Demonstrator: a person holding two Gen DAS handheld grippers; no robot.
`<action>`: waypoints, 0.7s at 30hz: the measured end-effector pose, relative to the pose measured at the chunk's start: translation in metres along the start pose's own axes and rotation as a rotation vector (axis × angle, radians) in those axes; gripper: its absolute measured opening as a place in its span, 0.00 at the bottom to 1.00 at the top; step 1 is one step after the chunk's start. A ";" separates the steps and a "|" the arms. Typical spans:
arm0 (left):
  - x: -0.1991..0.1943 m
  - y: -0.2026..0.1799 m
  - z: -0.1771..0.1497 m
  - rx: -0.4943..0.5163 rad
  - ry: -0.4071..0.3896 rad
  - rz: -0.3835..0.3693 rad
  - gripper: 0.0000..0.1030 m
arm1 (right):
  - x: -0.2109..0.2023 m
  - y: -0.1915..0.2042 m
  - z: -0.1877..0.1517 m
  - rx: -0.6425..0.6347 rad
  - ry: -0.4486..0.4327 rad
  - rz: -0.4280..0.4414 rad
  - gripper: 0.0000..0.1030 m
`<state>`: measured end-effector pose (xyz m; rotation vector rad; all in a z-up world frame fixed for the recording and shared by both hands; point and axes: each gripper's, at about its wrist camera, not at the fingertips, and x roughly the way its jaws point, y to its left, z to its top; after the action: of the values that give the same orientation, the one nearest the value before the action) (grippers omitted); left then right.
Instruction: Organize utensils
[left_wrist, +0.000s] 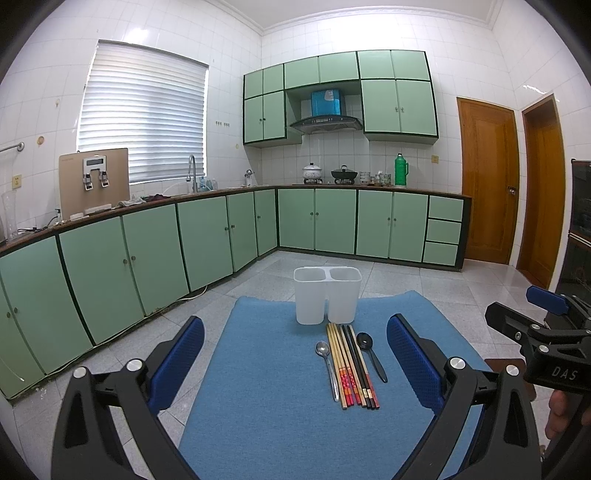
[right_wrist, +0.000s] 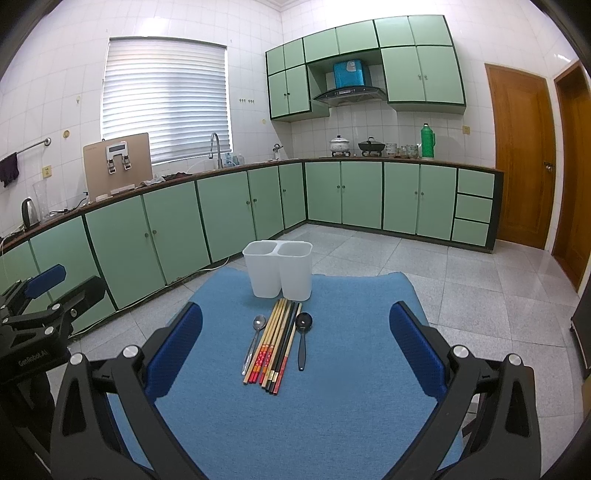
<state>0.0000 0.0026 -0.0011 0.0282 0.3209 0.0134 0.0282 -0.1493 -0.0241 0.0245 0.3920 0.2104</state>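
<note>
- left gripper (left_wrist: 295, 363) is hovering level over the blue mat (left_wrist: 266, 424), fingers spread wide — gripping nothing
- right gripper (right_wrist: 295, 350) is doing the same, spread and empty
- chopsticks (right_wrist: 275, 343) and both spoons are lying at 12 o'clock, just before the white holder (right_wrist: 279, 275)
</note>
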 end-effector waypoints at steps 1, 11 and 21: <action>0.000 0.000 0.000 0.000 0.000 0.000 0.94 | 0.001 -0.001 0.000 0.000 0.002 0.000 0.95; 0.010 0.002 -0.003 -0.001 0.011 0.003 0.94 | 0.007 0.003 -0.005 0.002 0.013 -0.003 0.95; 0.021 0.003 -0.005 -0.003 0.029 0.004 0.94 | 0.017 0.001 -0.008 0.008 0.034 -0.008 0.95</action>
<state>0.0180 0.0056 -0.0119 0.0259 0.3495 0.0185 0.0406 -0.1452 -0.0375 0.0274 0.4272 0.2019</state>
